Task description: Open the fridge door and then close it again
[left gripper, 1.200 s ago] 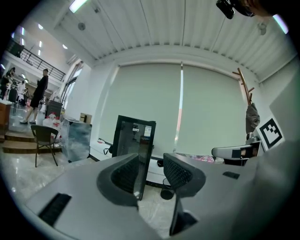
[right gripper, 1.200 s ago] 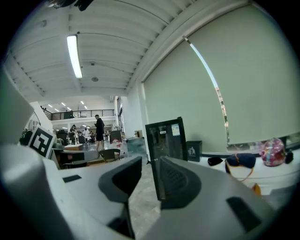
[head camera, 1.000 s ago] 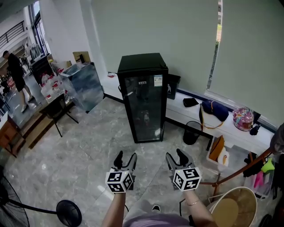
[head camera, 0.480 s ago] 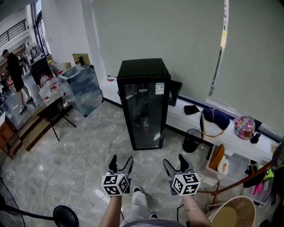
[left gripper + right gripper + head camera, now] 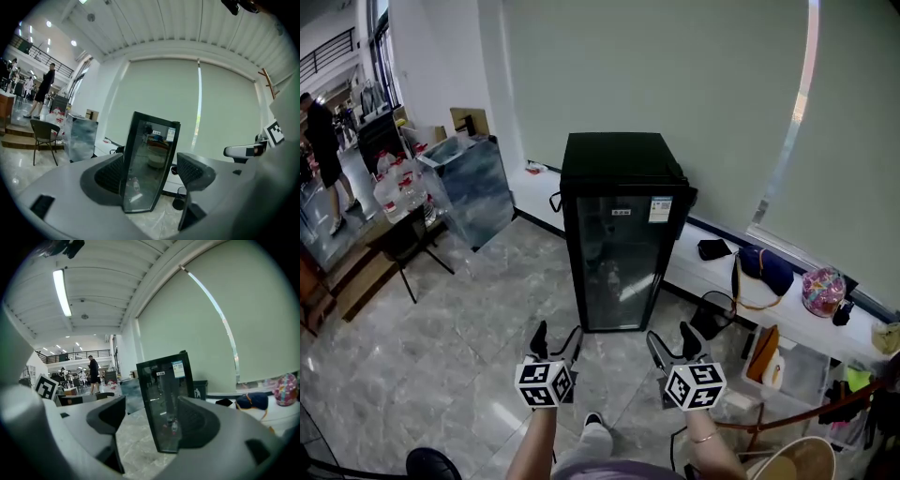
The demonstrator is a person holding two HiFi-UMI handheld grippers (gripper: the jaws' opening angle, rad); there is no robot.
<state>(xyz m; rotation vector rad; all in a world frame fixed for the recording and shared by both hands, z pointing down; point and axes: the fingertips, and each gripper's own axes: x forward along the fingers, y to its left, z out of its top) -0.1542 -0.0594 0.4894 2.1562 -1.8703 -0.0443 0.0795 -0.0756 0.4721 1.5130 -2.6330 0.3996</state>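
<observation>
Closing in on the fridge [image 5: 623, 234], now nearer than a second ago (its glass door [image 5: 619, 272] shut), the left gripper [image 5: 558, 333] and right gripper [image 5: 670, 335] have just been opening; both stand spread, empty, short of it, so the opening pull is yet to come.

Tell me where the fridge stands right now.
In the head view the fridge stands at centre before the pale wall, with a black waste bin by its lower right and a grey cabinet to its left.
</observation>
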